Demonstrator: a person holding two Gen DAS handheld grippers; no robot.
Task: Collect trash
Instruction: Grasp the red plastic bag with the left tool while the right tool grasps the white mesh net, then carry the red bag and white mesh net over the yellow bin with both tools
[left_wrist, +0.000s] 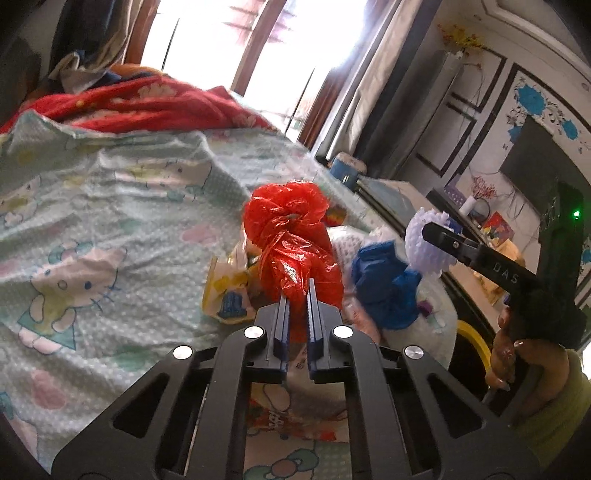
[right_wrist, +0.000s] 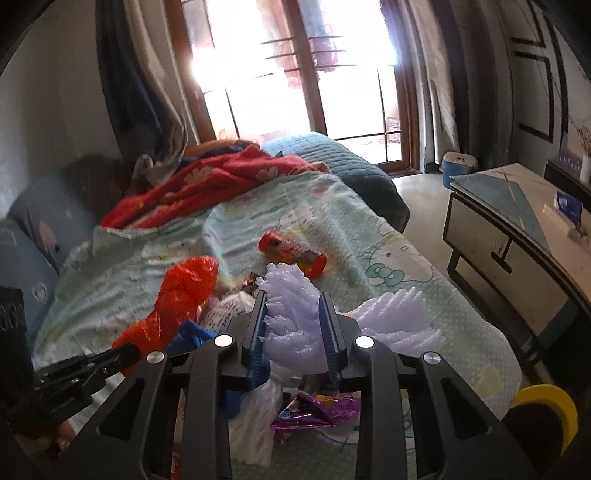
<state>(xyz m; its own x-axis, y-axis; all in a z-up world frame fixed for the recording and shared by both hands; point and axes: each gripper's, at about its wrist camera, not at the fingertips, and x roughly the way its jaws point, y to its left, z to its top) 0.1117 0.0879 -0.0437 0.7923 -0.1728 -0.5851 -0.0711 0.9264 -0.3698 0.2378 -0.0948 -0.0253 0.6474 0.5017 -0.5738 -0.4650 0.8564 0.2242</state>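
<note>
My left gripper (left_wrist: 297, 286) is shut on a crumpled red plastic bag (left_wrist: 291, 236) and holds it above the bed; the bag also shows in the right wrist view (right_wrist: 181, 295). My right gripper (right_wrist: 293, 297) is shut on a white foam fruit net (right_wrist: 291, 317), which shows in the left wrist view (left_wrist: 424, 243) too. A blue bag (left_wrist: 384, 288), a yellow wrapper (left_wrist: 225, 291), a purple foil wrapper (right_wrist: 314, 410), a second foam net (right_wrist: 395, 321) and a red snack can (right_wrist: 291, 253) lie on the Hello Kitty sheet (left_wrist: 110, 206).
A red blanket (right_wrist: 214, 181) is bunched at the far end of the bed. A low cabinet (right_wrist: 517, 236) stands to the right across a strip of floor. A blue bin (right_wrist: 458, 166) sits by the glass door. A yellow rim (right_wrist: 550, 410) shows at the bed's near right corner.
</note>
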